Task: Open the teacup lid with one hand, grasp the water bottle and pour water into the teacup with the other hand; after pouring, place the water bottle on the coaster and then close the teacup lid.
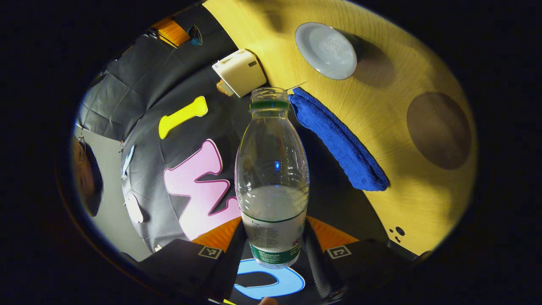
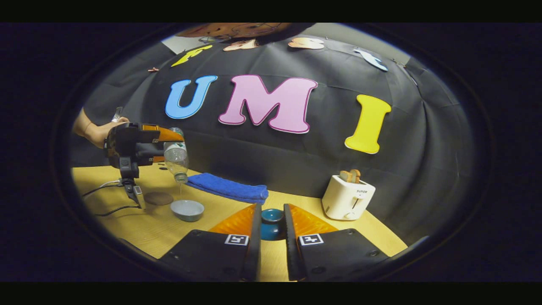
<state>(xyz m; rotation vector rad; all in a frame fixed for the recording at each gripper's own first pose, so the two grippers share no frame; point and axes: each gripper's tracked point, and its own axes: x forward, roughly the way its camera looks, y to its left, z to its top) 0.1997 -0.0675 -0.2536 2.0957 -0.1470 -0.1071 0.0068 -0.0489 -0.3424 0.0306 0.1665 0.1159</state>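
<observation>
Your left gripper (image 1: 273,262) is pinching the clear plastic water bottle with the green neck ring (image 1: 272,178) low on its labelled body, both fingers pressed on it, cap off. In the right gripper view that bottle (image 2: 176,157) is tipped neck-down above the shallow grey teacup (image 2: 187,210) on the yellow wood-grain table (image 2: 139,228), with what looks like a thin stream dropping toward the cup, so I read this as mid-pour. In the left gripper view the cup (image 1: 326,51) sits ahead of the bottle mouth, and I can't tell from there whether the mouth is centred over it. The cup is wide and shallow: hold a gentle tilt, keep the stream thin, aim for the middle, and roll back upright slowly before it nears the rim. Watch the folded blue towel (image 2: 228,189) lying near the cup, beyond it; don't drift the neck over it. The round brown coaster (image 2: 158,198) is just beside the cup, on its left in the right gripper view, so the set-down is a short move once the bottle is upright. Your right gripper (image 2: 272,237) is closed on the small dark teal lid (image 2: 272,224), held off to the side, well apart from the cup; keep it steady and out of the pour line. The white toaster (image 2: 348,197) is clear of everything.
</observation>
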